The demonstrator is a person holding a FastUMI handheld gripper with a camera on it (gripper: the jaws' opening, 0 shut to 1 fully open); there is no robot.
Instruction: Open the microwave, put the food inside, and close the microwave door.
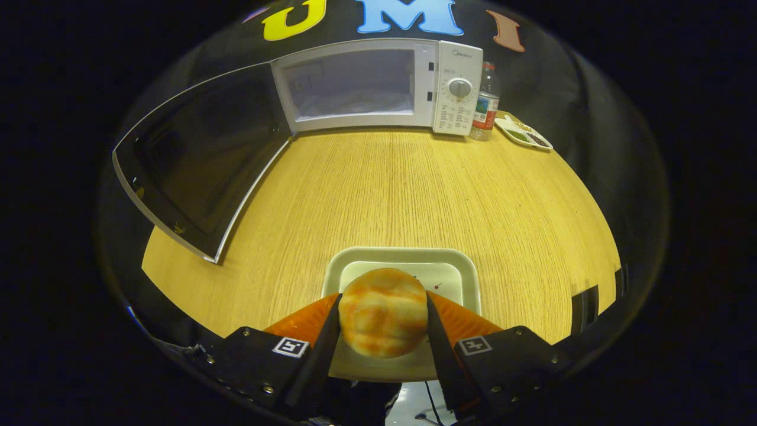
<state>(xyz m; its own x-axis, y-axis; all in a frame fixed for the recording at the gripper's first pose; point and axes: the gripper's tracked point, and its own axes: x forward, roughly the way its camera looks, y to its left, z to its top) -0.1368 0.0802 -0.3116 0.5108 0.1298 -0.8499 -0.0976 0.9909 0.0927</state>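
1. We see the wooden table (384, 195) spread ahead of us, its far edge carrying the microwave (378, 86), whose cavity stands bare and lit.
2. The microwave door (195, 160) hangs swung wide toward the table's left edge, so in our judgement the opening step is done and the loading step is in hand.
3. Beside the microwave, toward the far right corner, stand a water bottle (486, 103) and a small dish (524, 133) of dark and green bits.
4. At the table's near edge sits the pale tray (467, 278), squarely ahead of us.
5. On or just above that tray is the food, a round orange-streaked bun (383, 319); we cannot tell whether it has left the tray.
6. The gripper (383, 322) is clamped on the bun, one finger pressing each flank.
7. We hold the tool low at the near edge, levelled toward the microwave.
8. To do this step well, we judge, the bun should rise straight, travel across the bare wood, pass right of the door's edge, and enter the cavity centred, with steady squeeze throughout.
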